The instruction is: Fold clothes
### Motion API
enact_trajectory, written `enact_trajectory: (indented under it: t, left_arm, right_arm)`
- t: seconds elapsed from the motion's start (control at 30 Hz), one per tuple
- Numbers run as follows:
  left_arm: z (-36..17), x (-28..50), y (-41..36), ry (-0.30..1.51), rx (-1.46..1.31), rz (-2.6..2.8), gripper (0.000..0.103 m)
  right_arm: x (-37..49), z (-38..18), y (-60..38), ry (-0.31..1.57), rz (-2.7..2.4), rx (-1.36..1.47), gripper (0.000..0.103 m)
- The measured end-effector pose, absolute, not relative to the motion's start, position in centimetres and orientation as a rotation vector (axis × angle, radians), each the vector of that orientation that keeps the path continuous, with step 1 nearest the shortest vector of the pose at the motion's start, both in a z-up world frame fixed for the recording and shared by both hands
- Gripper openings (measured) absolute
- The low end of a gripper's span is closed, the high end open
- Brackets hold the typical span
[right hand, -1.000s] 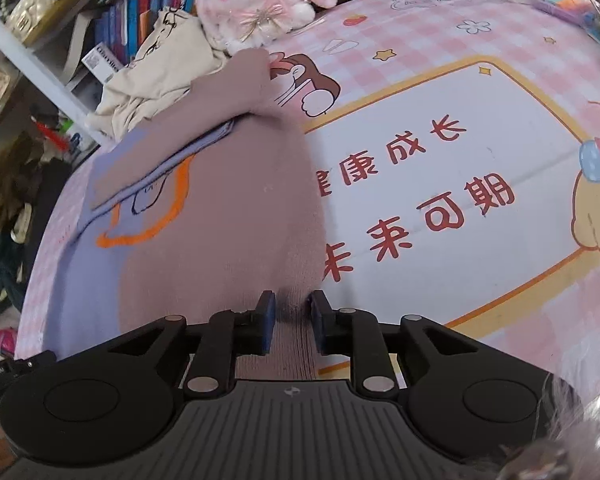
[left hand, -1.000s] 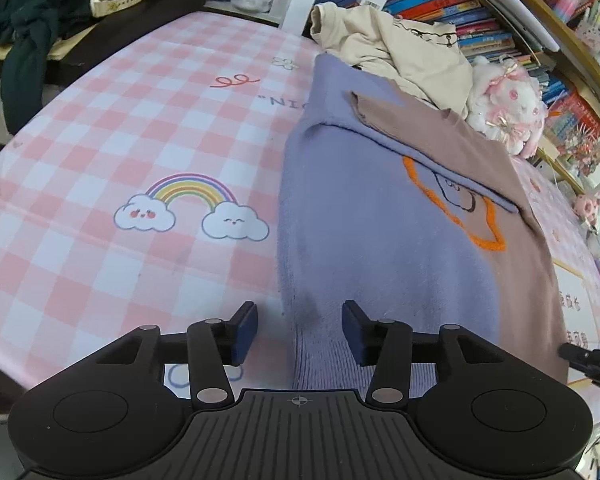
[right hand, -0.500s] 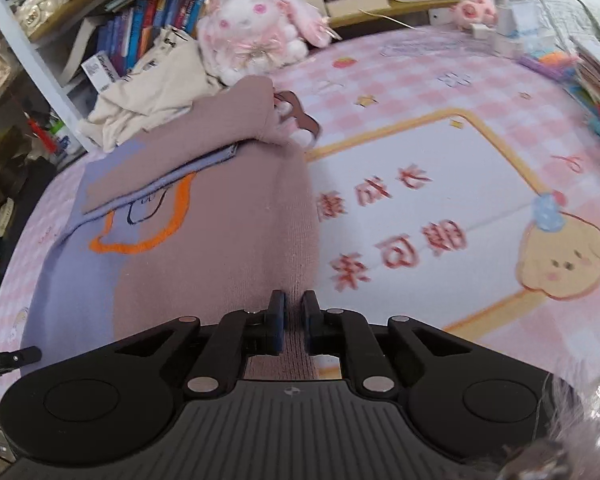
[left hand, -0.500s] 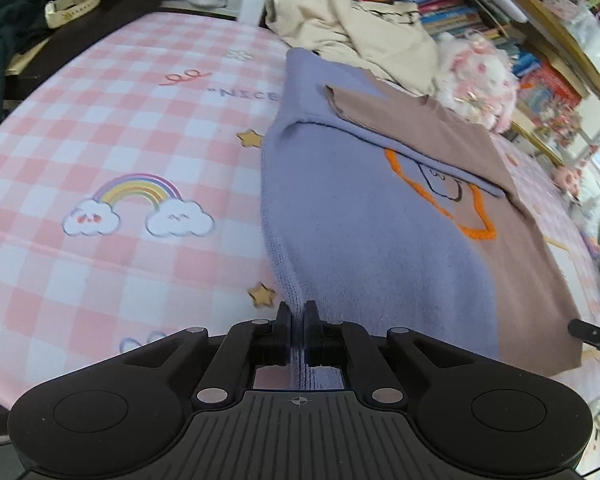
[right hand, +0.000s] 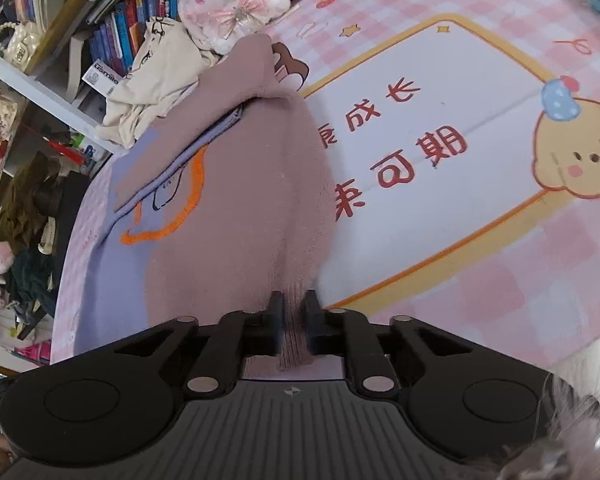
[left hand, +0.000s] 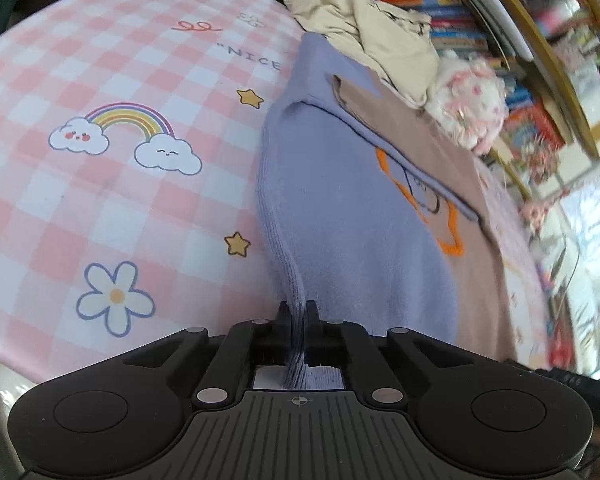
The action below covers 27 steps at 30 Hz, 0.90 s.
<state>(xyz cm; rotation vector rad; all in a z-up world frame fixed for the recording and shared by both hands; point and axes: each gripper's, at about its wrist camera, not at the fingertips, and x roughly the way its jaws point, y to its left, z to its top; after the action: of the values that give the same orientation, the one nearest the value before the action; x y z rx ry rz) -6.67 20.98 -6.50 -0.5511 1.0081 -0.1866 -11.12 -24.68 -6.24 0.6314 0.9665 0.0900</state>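
A knit sweater (left hand: 352,208), lavender on one half and dusty pink on the other with an orange outlined figure, lies on the pink checked tablecloth (left hand: 100,200), sleeves folded across its upper part. My left gripper (left hand: 298,312) is shut on the sweater's lavender ribbed hem corner, which rises a little off the table. In the right wrist view the sweater (right hand: 236,208) runs away from me, and my right gripper (right hand: 293,304) is shut on its pink ribbed hem corner.
A crumpled cream garment (left hand: 364,28) and a white-and-pink plush rabbit (right hand: 232,4) lie beyond the sweater's collar, against bookshelves (left hand: 500,20). Dark clothes are piled off the table's edge (right hand: 24,216). The cloth's printed white panel (right hand: 440,152) spreads right of the sweater.
Both grippers closed from open onto the sweater's hem corners. The hem has since lifted slightly, pulling ridges into the fabric, and both views have shifted a little.
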Motion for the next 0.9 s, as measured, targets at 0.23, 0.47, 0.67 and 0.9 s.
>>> enact_trajectory:
  t: [0.23,0.47,0.67,0.9]
  left_arm:
    - [-4.2,-8.2,19.5,0.941,-0.52,-0.204,0.004]
    - [-6.7,-8.4,20.0,1.007,-0.565,-0.186,0.01]
    - [-8.4,-8.2,21.3,0.989,-0.808,-0.175,0.006]
    - [-8.6,-8.2,21.3,0.971,-0.876,-0.155,0.003]
  right_arm:
    - [-12.2,-3.2,-25.5,0.878,0.152,0.597,0.01]
    - [-12.2,-6.3,-26.6,0.971,0.139,0.637,0.018]
    - [-11.5,-7.6,-27.2,0.979,0.188,0.752,0.012]
    - [-11.9,-8.0,-29.5,0.966,0.186,0.916,0.009]
